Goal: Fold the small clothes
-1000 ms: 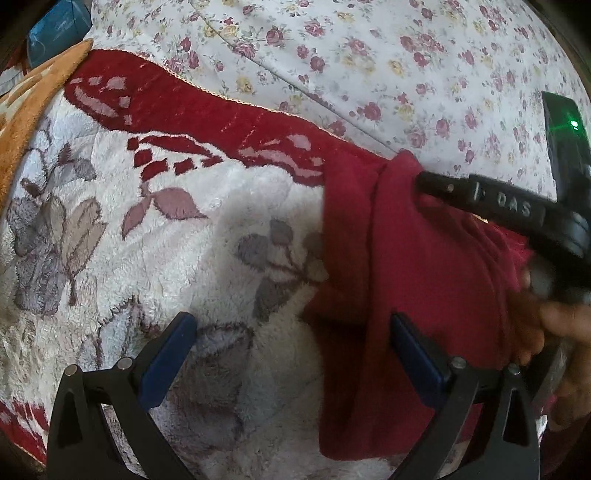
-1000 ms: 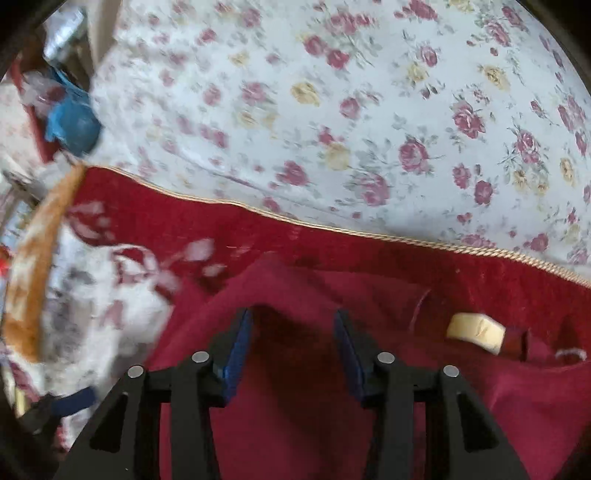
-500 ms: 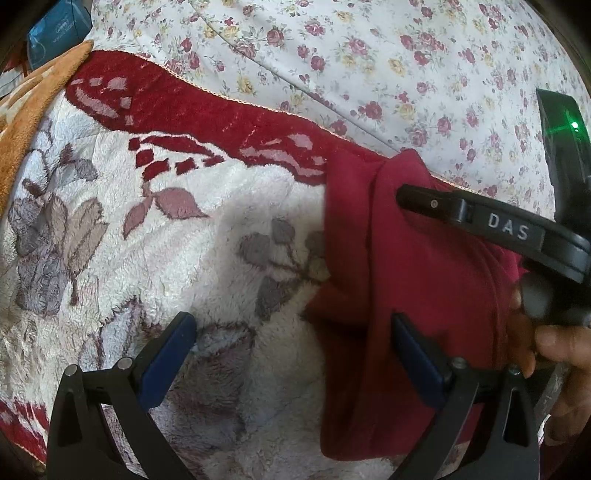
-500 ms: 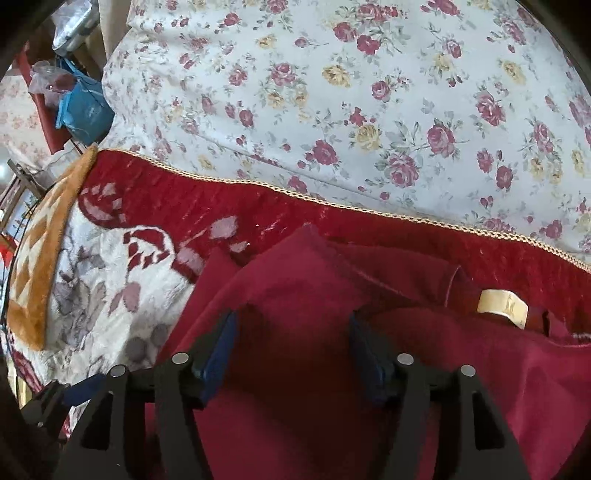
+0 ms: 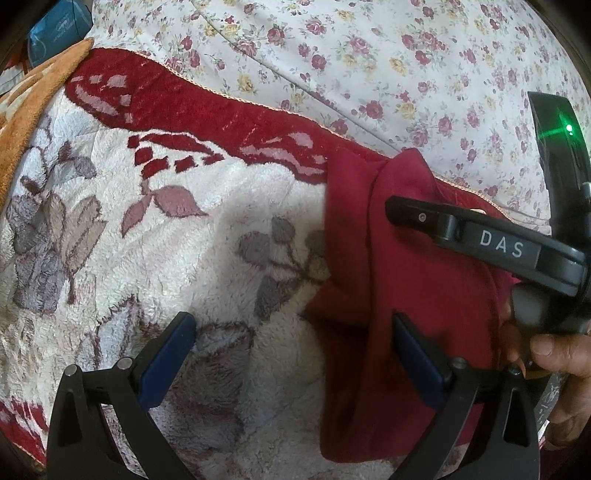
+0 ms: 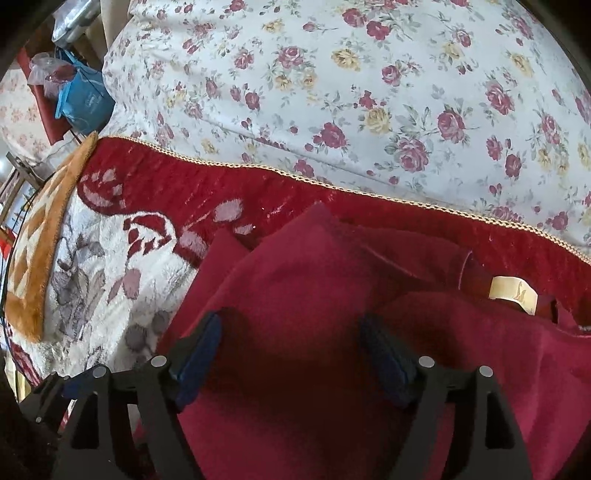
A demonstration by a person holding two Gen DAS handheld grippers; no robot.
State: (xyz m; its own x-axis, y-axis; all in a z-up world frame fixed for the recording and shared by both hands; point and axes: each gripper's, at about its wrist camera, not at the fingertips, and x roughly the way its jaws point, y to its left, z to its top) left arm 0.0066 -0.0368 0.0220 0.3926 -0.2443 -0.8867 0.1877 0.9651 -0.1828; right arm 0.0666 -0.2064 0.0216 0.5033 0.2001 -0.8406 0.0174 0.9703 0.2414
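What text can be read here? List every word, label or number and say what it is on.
"DAS": white letters on the finger of the right gripper, seen from the left wrist.
Cream neck label on the red garment: marks too small to read.
Blue bag: faint print, blurred, unreadable.
Nothing else carries text.

The red garment [image 6: 325, 295] runs off the near and right edges of the right wrist view, so its full shape cannot be told. Its cream label [image 6: 513, 293] carries print too small to read. At far left a blue bag [image 5: 59, 27] is cut by the edge
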